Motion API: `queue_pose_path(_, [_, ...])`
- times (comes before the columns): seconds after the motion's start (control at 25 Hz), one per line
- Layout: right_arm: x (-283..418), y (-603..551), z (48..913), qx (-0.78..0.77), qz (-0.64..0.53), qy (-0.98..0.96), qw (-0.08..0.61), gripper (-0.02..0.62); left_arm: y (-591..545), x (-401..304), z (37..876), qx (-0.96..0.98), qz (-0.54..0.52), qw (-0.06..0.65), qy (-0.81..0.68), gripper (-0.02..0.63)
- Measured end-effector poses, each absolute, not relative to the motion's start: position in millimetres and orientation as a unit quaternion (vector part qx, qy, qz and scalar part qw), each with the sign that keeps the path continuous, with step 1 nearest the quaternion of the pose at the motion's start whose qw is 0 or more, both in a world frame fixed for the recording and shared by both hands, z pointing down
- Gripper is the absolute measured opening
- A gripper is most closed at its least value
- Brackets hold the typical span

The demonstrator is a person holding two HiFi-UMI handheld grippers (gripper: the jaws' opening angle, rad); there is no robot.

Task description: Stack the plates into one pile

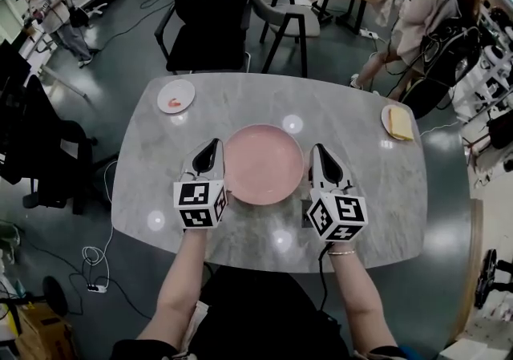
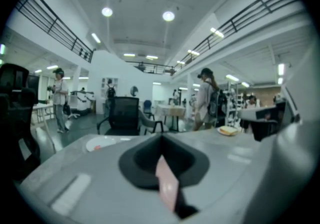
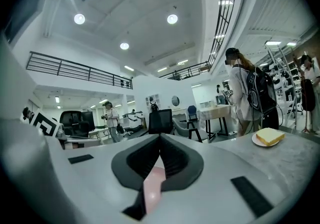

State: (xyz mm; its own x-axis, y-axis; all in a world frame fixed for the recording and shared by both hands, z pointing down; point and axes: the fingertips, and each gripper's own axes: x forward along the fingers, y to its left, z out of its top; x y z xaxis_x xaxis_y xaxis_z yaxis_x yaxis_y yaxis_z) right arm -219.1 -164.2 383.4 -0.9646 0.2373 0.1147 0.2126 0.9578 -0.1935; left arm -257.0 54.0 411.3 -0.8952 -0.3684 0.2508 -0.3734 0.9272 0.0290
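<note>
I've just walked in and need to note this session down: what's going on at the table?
A person holds a gripper in each hand. The left gripper and the right gripper are shut on opposite edges of the pink plate over the middle of the grey table. A small white plate sits far left, a plate with a yellow slice far right; nothing is stacked yet.

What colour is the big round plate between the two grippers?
Pale pink. The large round plate shows best in the head view.
</note>
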Motion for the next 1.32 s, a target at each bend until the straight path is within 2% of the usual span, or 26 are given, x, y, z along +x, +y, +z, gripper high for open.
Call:
queue_pose_path(0.6, [-173.9,-151.7,354.0,-0.143,0.063,-0.987,0.017,0.005,55.8,-210.1,381.4,0.191,0.013,0.079,-0.978,0.006])
queue_pose_path(1.32, [-156.7,-150.9,343.9,-0.148,0.064,-0.987,0.001,0.005,55.5,-191.8,370.2,0.187,0.022,0.066,-0.98,0.006])
